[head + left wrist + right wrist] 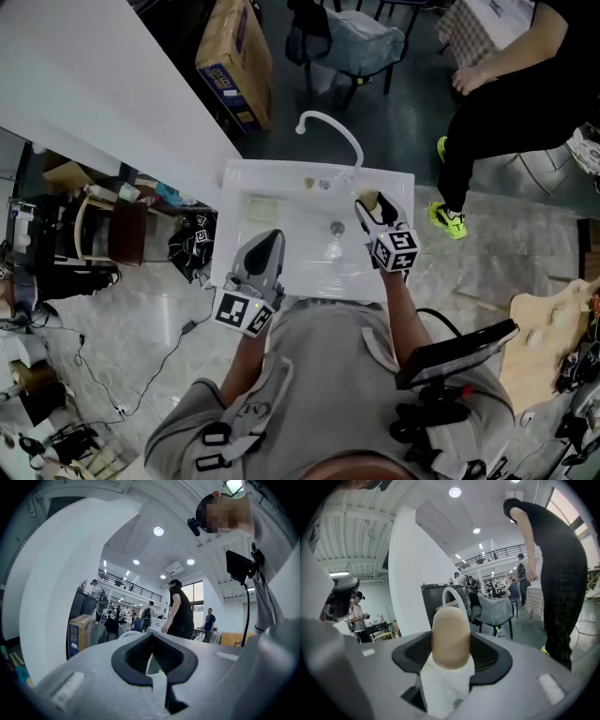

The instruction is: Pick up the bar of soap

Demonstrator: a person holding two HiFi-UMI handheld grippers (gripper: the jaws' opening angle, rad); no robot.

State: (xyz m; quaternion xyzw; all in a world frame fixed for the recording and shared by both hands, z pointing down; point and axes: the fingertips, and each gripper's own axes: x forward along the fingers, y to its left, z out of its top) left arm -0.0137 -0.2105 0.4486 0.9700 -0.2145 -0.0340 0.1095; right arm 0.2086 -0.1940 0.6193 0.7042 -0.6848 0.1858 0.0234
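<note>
Bar of soap (450, 637) is showing pale tan, unpatterned. Sink (281, 202) is reading plain white. Left gripper (270, 236) and right gripper (367, 202) are presenting grey shells with black-lined jaws (marker cubes (394, 251) carrying black-and-white squares). Bystander's shoes (448, 220) are glowing neon yellow-green.

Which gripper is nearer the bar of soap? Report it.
Right. The right gripper grips the bar of soap itself; the left gripper is across the sink, at its front-left edge, apart from it.

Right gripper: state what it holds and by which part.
The right gripper holds the soap, fingers pressing its two opposite sides at the near half; the rounded far end sticks out.
</note>
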